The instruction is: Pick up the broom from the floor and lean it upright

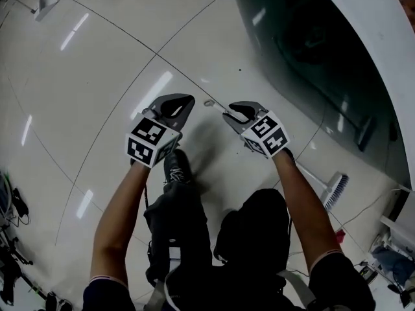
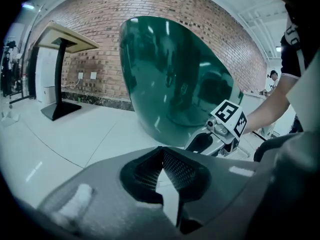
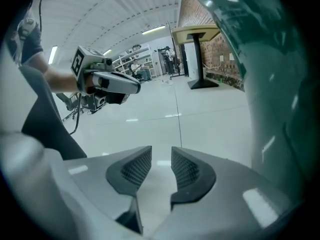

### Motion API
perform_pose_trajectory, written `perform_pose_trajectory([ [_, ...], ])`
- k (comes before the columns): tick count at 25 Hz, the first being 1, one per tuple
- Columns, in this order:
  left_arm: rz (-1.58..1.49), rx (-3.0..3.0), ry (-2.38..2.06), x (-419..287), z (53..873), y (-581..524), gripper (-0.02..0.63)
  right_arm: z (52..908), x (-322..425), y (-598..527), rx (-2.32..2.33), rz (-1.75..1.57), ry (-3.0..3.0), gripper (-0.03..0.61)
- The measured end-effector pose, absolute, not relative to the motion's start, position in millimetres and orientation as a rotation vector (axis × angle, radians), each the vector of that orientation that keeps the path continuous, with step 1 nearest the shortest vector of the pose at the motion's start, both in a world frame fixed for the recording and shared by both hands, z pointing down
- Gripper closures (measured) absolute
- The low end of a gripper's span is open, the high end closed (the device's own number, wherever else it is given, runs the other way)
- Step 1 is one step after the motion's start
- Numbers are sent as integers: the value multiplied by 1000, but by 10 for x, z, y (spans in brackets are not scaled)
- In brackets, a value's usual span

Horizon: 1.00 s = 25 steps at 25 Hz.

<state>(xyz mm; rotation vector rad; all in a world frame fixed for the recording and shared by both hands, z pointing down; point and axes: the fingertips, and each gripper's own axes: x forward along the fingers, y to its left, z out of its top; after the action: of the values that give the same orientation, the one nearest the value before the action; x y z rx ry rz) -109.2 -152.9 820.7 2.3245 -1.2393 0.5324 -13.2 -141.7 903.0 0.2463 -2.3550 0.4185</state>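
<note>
The broom lies flat on the white tiled floor in the head view. Its pale handle [image 1: 216,106] runs down to the right to the bristle head [image 1: 335,190], and my right gripper and forearm hide the middle stretch. My right gripper [image 1: 237,114] hovers over the handle near its tip. Its jaws stand open [image 3: 161,166] with only bare floor between the pads. My left gripper [image 1: 176,106] is a short way left of the handle tip, shut [image 2: 162,156] and empty. The broom appears in neither gripper view.
A large dark green curved panel [image 1: 311,44] rises on the right, close beside the broom. A pedestal table [image 2: 62,39] stands before a brick wall farther off. Cables and gear [image 1: 10,238] sit at the left edge. The person crouches, knees [image 1: 253,225] just behind the grippers.
</note>
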Motion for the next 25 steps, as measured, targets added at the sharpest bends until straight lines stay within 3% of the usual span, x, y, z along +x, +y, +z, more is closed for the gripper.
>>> perform_pose_trajectory([
  [13,568,2240,-1291,-1202,9215,-1413,614,10445,-134,-1483,224,403,-2232,428],
  [20,599,2200,-1294,-1236,9398,-1321,614,10845,-170,-1440,240,378,-2160,399],
  [25,588,2214,-1299,-1235,9349,-1354,614,11000,-163,-1387,213,284,-2084,423],
])
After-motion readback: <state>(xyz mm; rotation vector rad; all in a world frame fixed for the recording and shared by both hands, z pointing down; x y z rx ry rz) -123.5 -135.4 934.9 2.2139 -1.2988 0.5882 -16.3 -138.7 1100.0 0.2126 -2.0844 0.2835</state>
